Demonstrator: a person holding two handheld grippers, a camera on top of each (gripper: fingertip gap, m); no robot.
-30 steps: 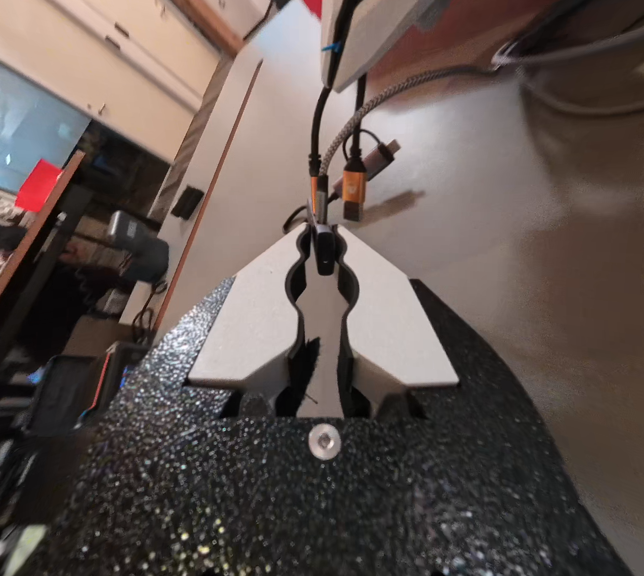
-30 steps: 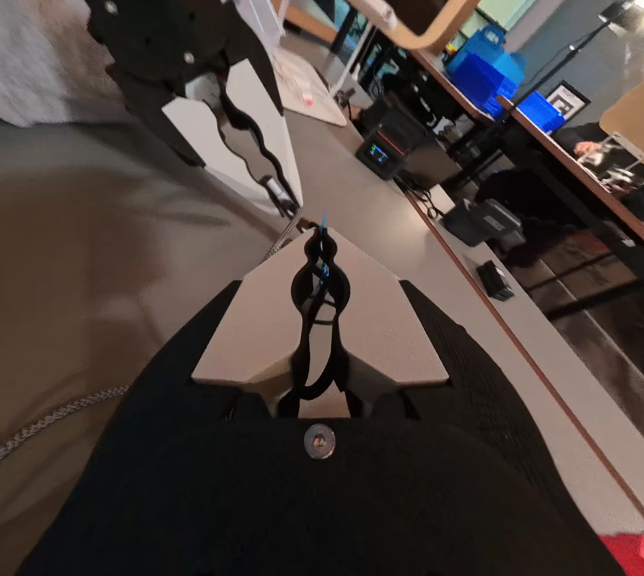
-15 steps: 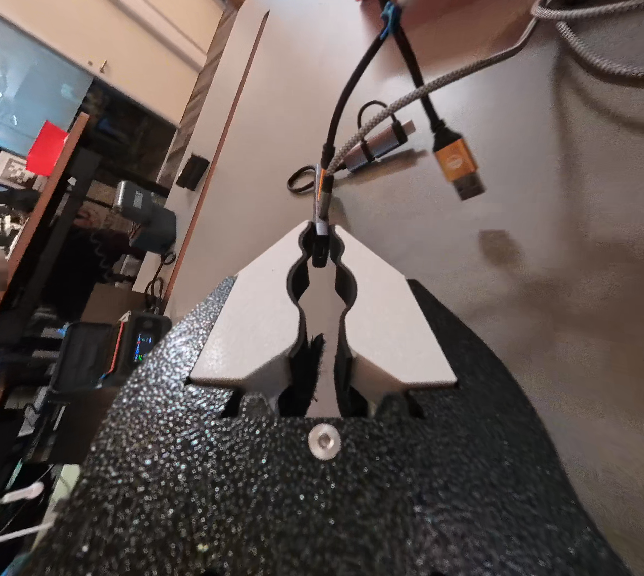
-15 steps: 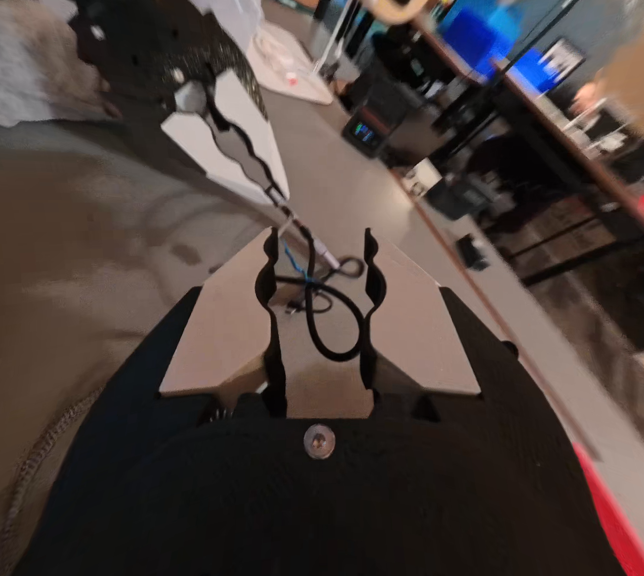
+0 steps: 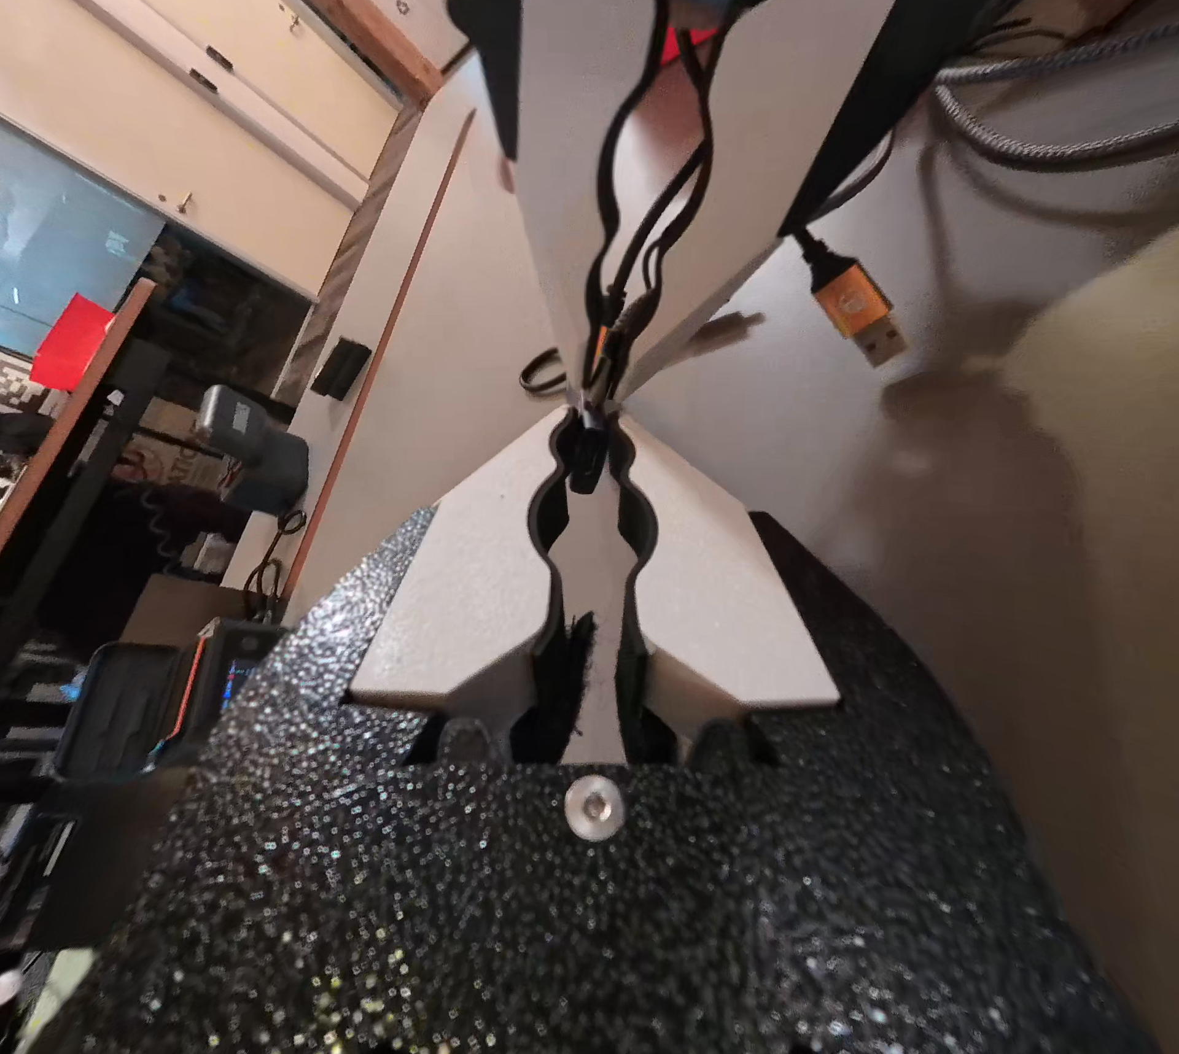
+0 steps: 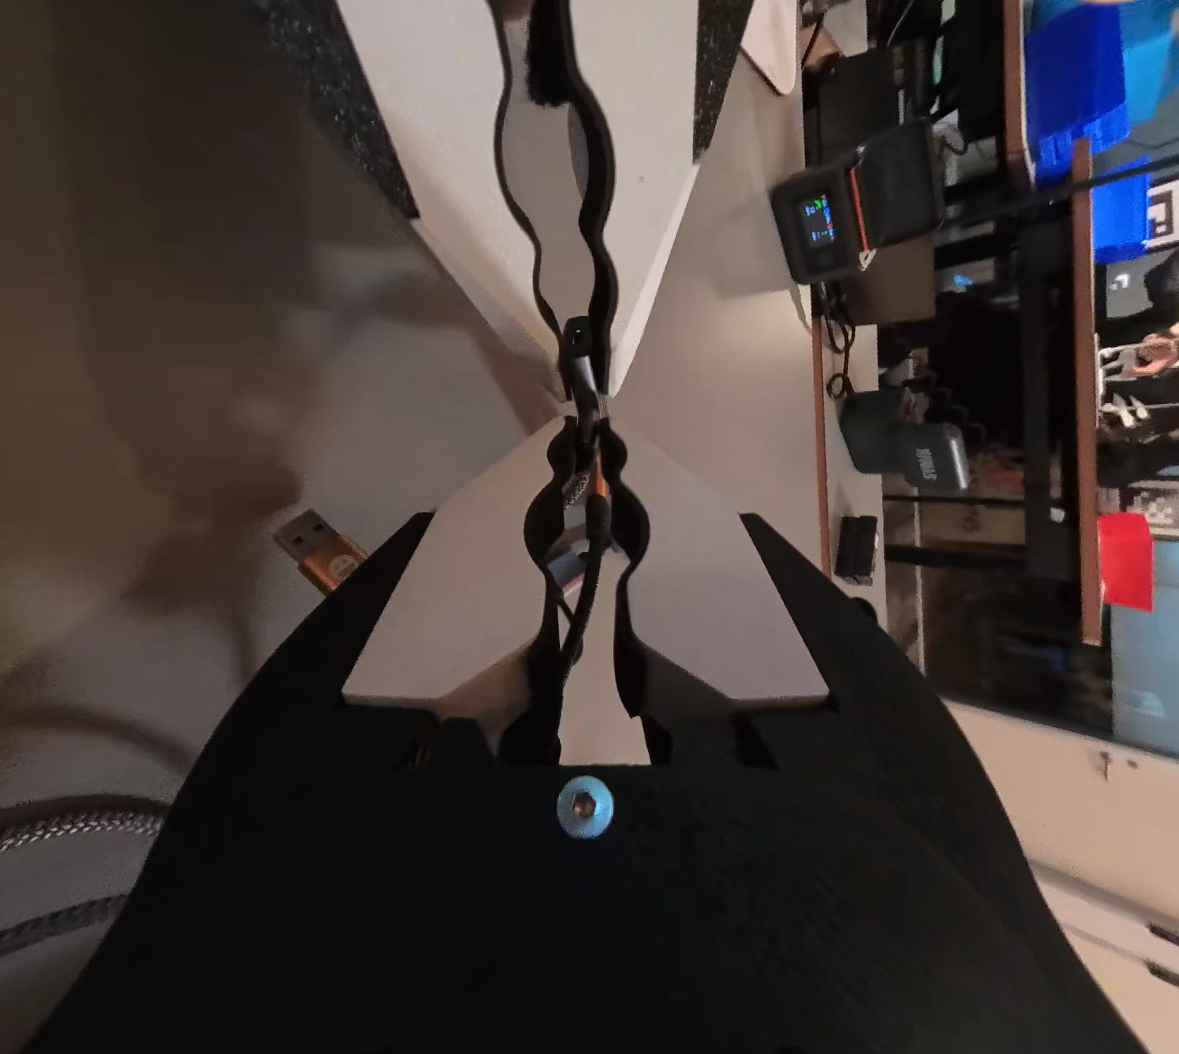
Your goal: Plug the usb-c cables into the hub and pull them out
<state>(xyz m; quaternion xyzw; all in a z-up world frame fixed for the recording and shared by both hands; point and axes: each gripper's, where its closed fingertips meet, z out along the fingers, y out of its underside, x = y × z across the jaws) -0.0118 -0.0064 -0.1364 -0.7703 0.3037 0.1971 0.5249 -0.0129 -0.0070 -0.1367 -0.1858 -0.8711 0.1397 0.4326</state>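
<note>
Both white-fingered grippers meet tip to tip: left gripper (image 5: pixel 590 429) pinches small black hub (image 5: pixel 587 459); right gripper (image 6: pixel 585 425) clamps orange-collared black cable plug (image 6: pixel 598 491). Pull straight, no twisting.

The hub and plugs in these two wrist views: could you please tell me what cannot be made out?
- Left wrist view: the joint between hub piece and plug is hidden by the fingertips of the right gripper.
- Right wrist view: the cable end is cut off behind the right gripper body.
- Both views: the table is blurred.
</note>
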